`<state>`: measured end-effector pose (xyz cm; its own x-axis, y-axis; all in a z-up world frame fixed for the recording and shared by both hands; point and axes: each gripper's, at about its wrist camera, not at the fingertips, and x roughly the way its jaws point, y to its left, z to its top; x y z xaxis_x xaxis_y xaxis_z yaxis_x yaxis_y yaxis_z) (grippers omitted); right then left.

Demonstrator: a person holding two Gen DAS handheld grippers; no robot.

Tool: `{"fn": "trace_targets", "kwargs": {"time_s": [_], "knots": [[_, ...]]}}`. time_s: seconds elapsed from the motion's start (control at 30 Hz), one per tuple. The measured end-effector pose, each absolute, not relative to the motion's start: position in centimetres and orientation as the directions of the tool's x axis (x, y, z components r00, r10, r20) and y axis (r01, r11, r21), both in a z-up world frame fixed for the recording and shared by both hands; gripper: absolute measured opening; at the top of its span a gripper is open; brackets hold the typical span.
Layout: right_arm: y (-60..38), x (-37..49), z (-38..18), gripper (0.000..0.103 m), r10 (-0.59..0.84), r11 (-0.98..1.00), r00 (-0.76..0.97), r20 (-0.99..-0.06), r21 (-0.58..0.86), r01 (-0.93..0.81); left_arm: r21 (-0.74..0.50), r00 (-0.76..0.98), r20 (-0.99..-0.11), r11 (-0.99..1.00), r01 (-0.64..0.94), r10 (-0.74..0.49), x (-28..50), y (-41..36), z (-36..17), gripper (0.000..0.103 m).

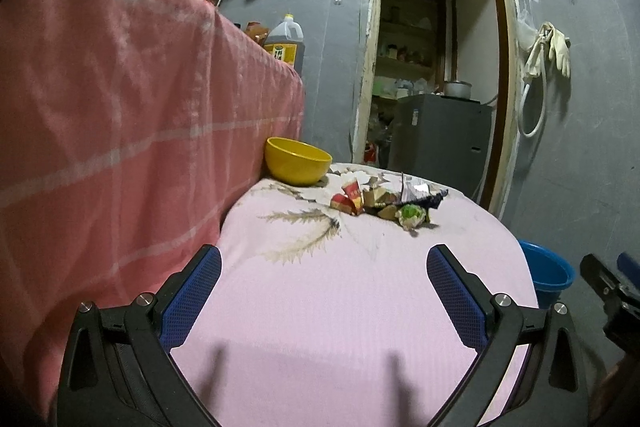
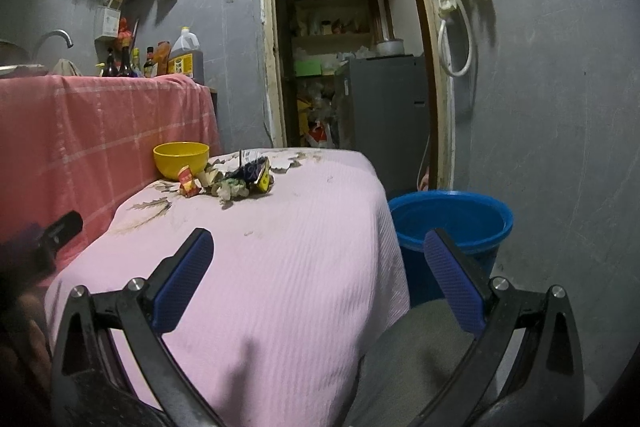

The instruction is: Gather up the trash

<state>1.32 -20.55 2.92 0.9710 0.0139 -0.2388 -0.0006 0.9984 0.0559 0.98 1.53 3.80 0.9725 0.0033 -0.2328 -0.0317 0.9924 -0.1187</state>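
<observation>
A pile of trash [image 1: 386,202], with red and dark wrappers and a crumpled green-white wad, lies at the far end of the pink-covered table [image 1: 320,299]. It also shows in the right wrist view [image 2: 232,179]. A yellow bowl [image 1: 298,161] stands just left of the pile, also seen in the right wrist view [image 2: 181,158]. A blue bucket [image 2: 452,227] stands on the floor right of the table, partly seen in the left wrist view [image 1: 548,273]. My left gripper [image 1: 324,259] is open and empty above the table's near half. My right gripper [image 2: 318,247] is open and empty over the table's right edge.
A counter draped in a pink checked cloth [image 1: 120,131] rises along the table's left side, with bottles and an oil jug [image 2: 186,57] on top. An open doorway [image 2: 348,47] with a grey cabinet lies behind. Gloves and a hose [image 2: 460,3] hang on the right wall.
</observation>
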Motion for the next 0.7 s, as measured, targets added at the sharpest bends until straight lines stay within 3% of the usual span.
{"fn": "trace_targets", "kwargs": {"time_s": [0.2, 0.47, 0.7], "knots": [[-20.2, 2.1, 5.6, 0.103, 0.026, 1.0, 0.987, -0.156, -0.008, -0.028, -0.134, 0.979, -0.206, 0.99, -0.031, 0.003, 2.7, 2.0, 6.3, 0.101], [-19.0, 5.5, 9.3, 0.103, 0.129, 0.992, 0.992, -0.009, 0.017, -0.128, -0.138, 0.99, -0.138, 0.99, -0.038, 0.019, 6.4, 2.5, 9.1, 0.101], [-18.0, 10.2, 10.4, 0.103, 0.197, 0.98, 0.98, -0.011, 0.034, -0.196, -0.13, 0.988, -0.152, 0.991, -0.036, 0.016, 10.5, 3.3, 10.1, 0.101]]}}
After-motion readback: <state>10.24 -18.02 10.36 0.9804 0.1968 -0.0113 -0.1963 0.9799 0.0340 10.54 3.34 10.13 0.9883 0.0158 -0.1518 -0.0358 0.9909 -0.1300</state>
